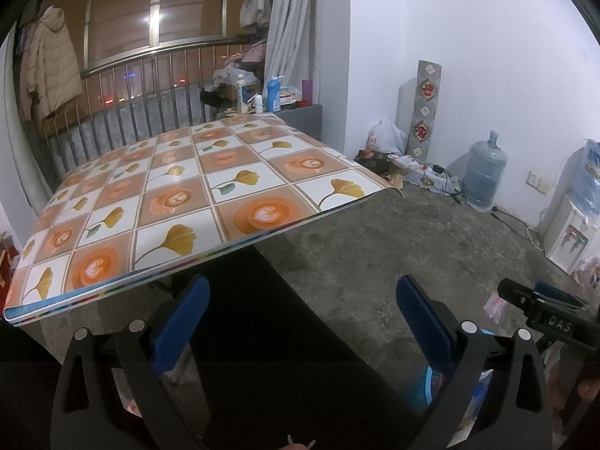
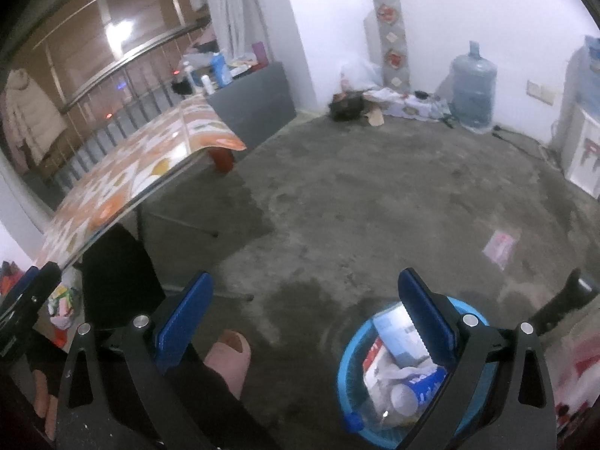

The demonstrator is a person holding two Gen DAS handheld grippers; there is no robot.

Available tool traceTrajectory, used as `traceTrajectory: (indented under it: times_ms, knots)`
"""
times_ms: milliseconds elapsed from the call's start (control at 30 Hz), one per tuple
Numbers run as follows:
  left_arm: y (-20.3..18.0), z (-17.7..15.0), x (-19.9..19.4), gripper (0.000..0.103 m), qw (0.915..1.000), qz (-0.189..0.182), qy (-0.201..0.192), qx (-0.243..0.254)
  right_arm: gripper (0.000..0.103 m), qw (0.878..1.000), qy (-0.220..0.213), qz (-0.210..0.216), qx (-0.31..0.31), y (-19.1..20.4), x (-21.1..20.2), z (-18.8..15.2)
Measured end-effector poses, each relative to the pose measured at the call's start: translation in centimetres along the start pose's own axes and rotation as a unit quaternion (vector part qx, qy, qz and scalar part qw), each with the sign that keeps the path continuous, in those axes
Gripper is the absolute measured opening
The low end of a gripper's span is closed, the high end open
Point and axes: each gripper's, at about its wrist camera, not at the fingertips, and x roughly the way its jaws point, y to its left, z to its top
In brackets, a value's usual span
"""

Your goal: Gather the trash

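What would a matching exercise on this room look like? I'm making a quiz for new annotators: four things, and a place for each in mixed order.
Things:
1. water jug
2. pink wrapper
3. blue bin
4. detergent bottle

Places:
A. on the grey ledge by the curtain
B. flat on the bare floor, out in the open
C. on the floor against the white wall
D. just below the right gripper, full of trash

Pairs: 1-C, 2-B, 3-D, 4-A
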Motion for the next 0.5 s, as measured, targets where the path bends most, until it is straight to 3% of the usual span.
traceTrajectory:
  times_ms: [167,500]
  knots:
    - [0.0,0.1,0.0,0.098,1.0,-0.002,0.001,0.0,0.095,0.999,0.019,-0.028,-0.015,0.4,0.4,-0.3]
    - [-0.4,0.1,0.1,0.098,1.0,-0.005,0.002,0.005,0.095,0.999,-0.023,-0.025,-0.038,0.8,-1.3,-0.2]
